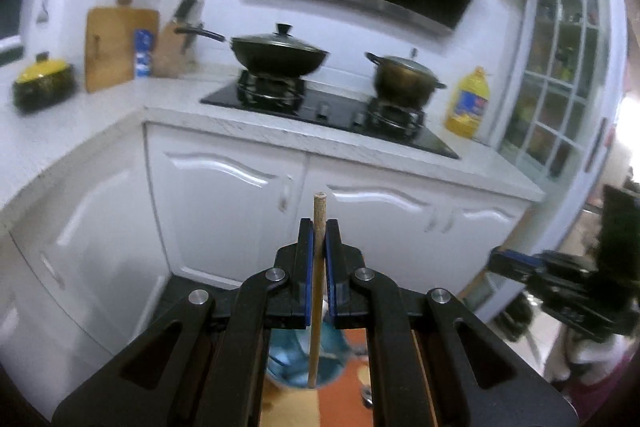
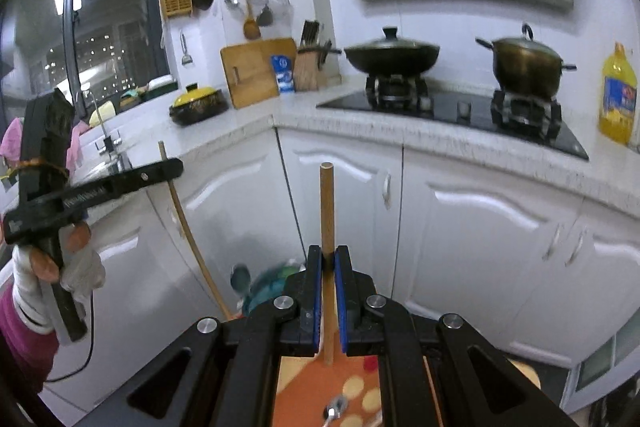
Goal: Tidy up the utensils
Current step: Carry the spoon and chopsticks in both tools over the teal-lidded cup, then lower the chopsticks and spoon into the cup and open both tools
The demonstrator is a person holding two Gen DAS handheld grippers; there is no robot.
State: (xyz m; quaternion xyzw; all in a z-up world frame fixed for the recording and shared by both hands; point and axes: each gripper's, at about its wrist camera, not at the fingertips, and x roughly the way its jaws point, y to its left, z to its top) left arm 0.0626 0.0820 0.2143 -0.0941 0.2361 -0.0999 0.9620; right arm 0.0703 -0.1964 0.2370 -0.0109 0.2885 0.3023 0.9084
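Wooden chopstick [image 1: 319, 267] clamped upright in left gripper [image 1: 319, 227]; right gripper [image 2: 328, 255] clamps second chopstick [image 2: 327, 211].

A lidded black wok [image 2: 391, 55] and a brass-coloured pot [image 2: 525, 67] sit on the burners of a black hob [image 2: 452, 107]. A yellow oil bottle [image 2: 618, 95] stands at the countertop's right end; a cutting board [image 2: 256, 71] leans in the corner beside a knife block [image 2: 310, 67].
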